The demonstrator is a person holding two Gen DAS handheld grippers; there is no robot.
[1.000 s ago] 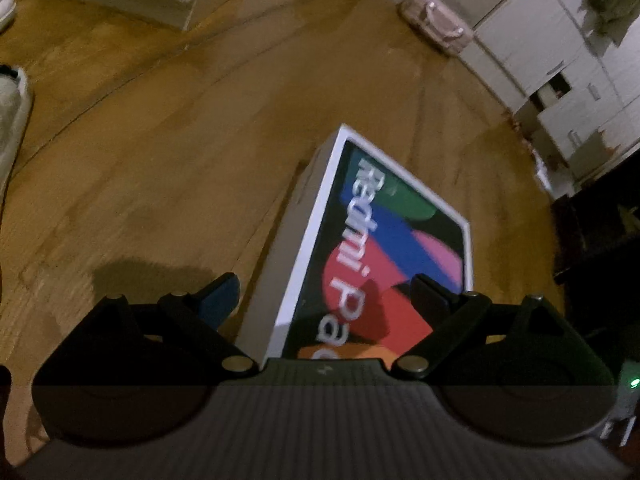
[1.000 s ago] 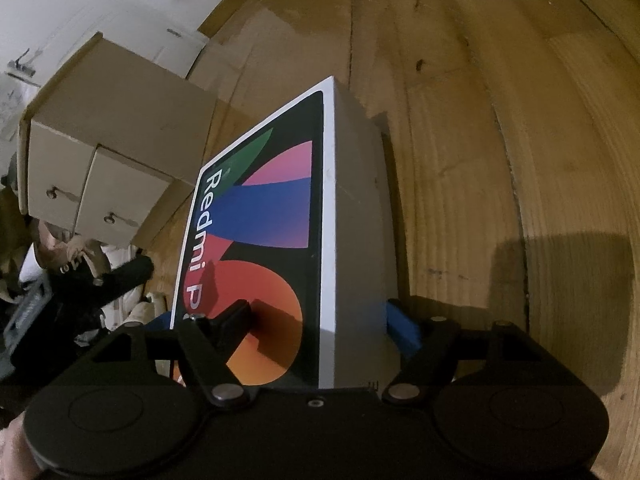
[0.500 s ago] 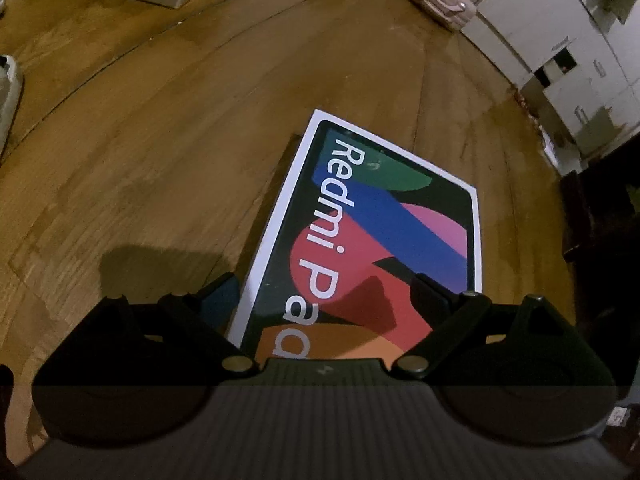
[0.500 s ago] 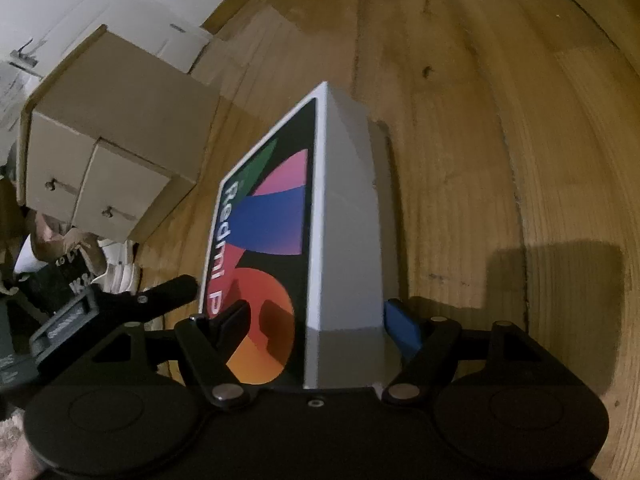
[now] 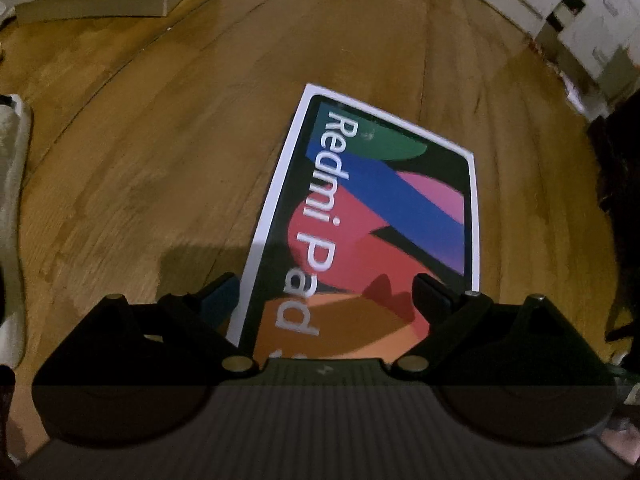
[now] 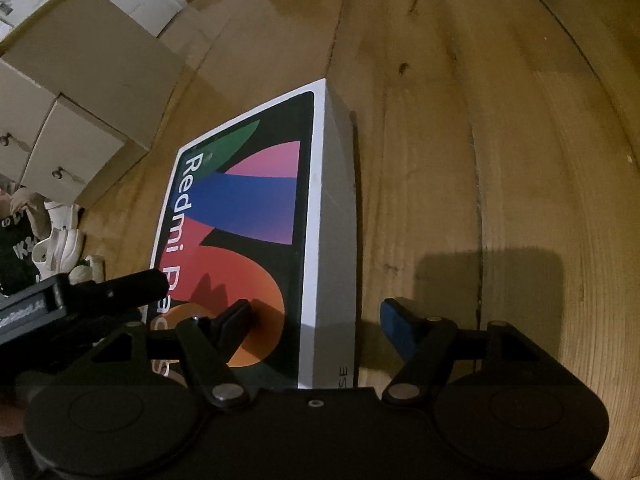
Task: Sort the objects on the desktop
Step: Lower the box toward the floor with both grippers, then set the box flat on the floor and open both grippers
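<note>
Table (image 5: 160, 152) is bare wood here, with the tablet box (image 5: 360, 216) lying flat, long axis running straight away from both tools. Left tool (image 5: 324, 292) hangs spread over its near end, touching nothing. Right tool (image 6: 316, 316) straddles the right edge, closing but not pinching yet, so I'd say it's nearer.

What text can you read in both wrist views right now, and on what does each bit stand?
"Redmi Pad": white letters along the colourful top face of the tablet box; in the right wrist view its end is hidden behind the gripper.
"3S": dark print on the box's white side, cut off and seen reversed, so uncertain.
White lettering on the left gripper's body: too blurred to read.
White print on dark fabric: not legible.
</note>
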